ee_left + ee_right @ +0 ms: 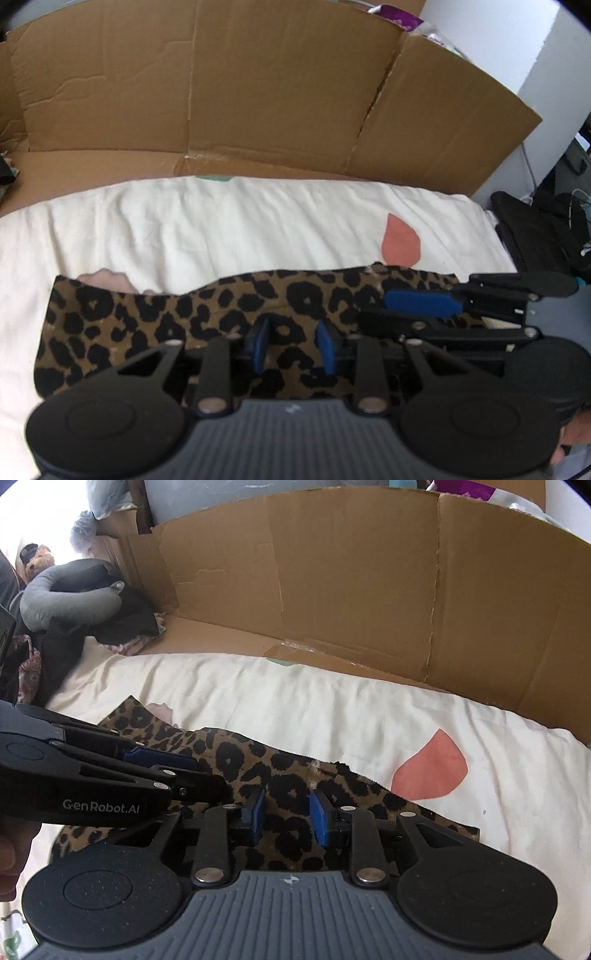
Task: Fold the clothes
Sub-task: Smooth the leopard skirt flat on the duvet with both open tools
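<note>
A leopard-print garment (192,317) lies as a long flat strip across a cream bedsheet (221,225). My left gripper (293,343) hovers low over the strip's middle, open, with the print showing between its blue pads (261,343). In the same view my right gripper (376,308) comes in side-on from the right, over the strip's right part. In the right wrist view my right gripper (287,818) is open over the leopard garment (288,775). My left gripper (207,779) crosses in from the left just beside it. Neither gripper grips the cloth.
A tall brown cardboard wall (258,92) stands behind the bed. The sheet carries a pink patch (400,242). A grey neck pillow (70,594) and dark clothes (125,624) sit at the far left. A black bag (535,229) lies off the right edge. A hand (7,853) holds the left gripper.
</note>
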A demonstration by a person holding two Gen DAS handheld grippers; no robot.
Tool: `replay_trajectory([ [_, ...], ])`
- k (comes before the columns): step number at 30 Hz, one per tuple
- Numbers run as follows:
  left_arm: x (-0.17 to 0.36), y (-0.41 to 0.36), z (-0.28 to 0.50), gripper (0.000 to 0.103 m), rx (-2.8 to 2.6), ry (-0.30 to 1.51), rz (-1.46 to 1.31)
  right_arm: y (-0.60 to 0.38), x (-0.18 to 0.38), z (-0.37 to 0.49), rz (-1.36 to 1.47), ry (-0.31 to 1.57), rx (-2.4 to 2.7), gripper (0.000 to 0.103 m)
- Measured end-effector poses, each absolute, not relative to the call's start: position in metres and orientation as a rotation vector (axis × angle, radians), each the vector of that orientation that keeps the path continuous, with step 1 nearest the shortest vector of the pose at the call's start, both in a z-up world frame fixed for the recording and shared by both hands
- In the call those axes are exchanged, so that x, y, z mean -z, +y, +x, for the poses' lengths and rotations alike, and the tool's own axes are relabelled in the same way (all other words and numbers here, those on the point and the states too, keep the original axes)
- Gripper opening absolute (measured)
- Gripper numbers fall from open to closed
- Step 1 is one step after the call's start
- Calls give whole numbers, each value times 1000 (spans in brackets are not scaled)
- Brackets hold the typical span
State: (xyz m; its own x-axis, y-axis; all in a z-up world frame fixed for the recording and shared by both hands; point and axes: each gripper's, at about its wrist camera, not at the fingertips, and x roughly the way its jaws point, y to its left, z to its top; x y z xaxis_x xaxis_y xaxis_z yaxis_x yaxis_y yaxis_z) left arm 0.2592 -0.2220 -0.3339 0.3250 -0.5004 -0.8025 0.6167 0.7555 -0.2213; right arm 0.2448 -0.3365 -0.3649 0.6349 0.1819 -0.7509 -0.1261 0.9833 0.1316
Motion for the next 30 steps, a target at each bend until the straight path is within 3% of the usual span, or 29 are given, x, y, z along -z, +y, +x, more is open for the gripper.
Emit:
replay_trajectory([
  [12,341,-221,255,32,748,987,155,-339,381,250,72,878,-197,33],
  [16,330,-215,247,20,757,976,138,-340,372,250,81,890,-199,33],
  [24,315,-205,230,20,777,966,120,-341,344,225,108,839,-197,33],
  [30,335,-206,225,21,777,1012,171,-330,359,218,38,866,-226,33],
])
